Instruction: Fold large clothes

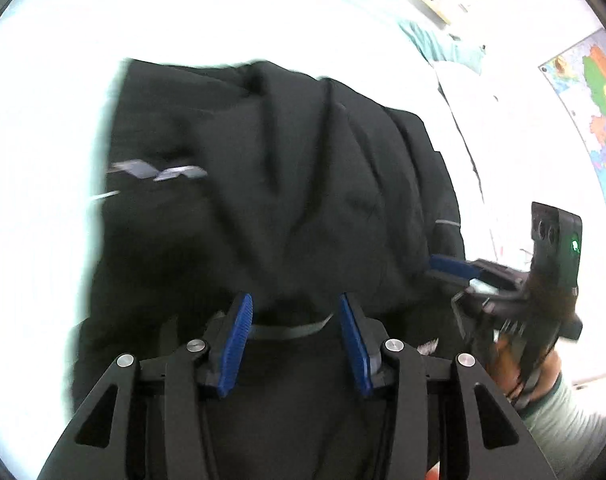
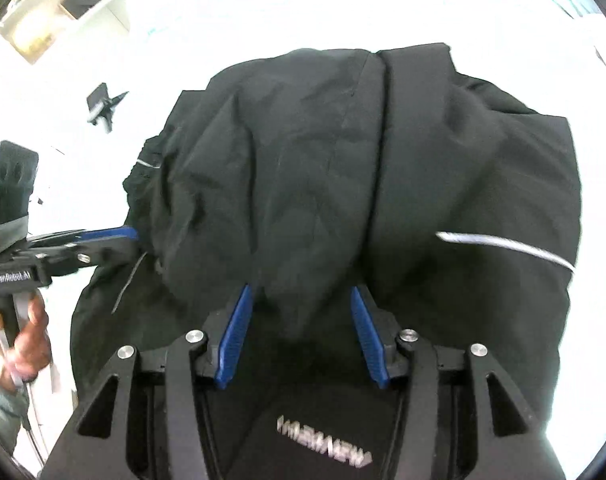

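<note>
While left wrist shows map (image 1: 599, 120), right shows shelf (image 2: 59, 8).

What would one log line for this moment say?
task: fold clothes | item: black garment, bunched on white surface | left gripper: fabric between its fingers | right gripper: fabric between its fingers

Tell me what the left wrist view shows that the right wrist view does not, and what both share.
Only the left wrist view: a colourful map on the wall and teal bedding. Only the right wrist view: a shelf unit and silver lettering on the cloth. Both share the black garment bunched between blue fingers, and each shows the other gripper at its edge.
</note>
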